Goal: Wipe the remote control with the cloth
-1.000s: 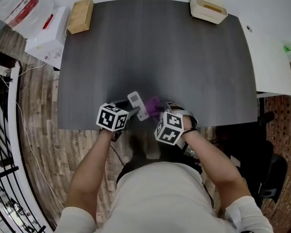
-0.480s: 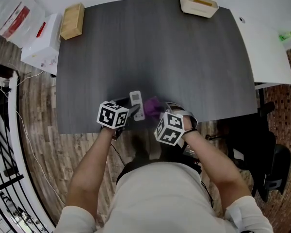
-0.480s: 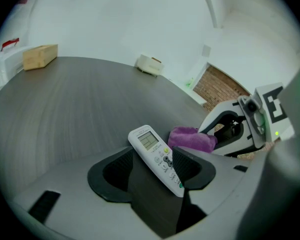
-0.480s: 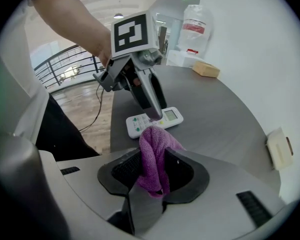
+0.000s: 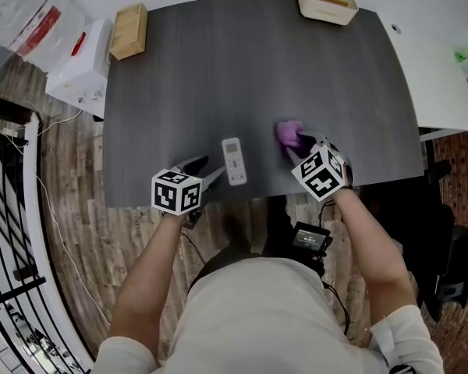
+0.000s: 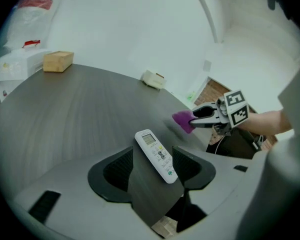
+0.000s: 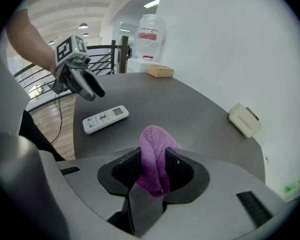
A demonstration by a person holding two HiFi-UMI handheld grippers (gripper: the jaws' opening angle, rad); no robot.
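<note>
The white remote control (image 5: 234,160) lies flat on the dark table (image 5: 257,68) near its front edge. My left gripper (image 5: 207,171) hovers just short of it with jaws open; in the left gripper view the remote (image 6: 157,155) shows between the spread jaws, untouched by either pad. My right gripper (image 5: 303,142) is off to the right of the remote, shut on the bunched purple cloth (image 5: 287,131). The right gripper view shows the cloth (image 7: 157,144) pinched between the jaws, with the remote (image 7: 105,119) well ahead on the left.
A wooden block (image 5: 129,31) sits at the table's far left corner and a cream box (image 5: 327,5) at the far right. A white carton (image 5: 78,72) and bag stand left of the table. A white table (image 5: 433,76) adjoins on the right.
My right gripper has carried the purple cloth off the remote and away to the right. The remote now lies alone on the table. The left gripper has lifted slightly.
</note>
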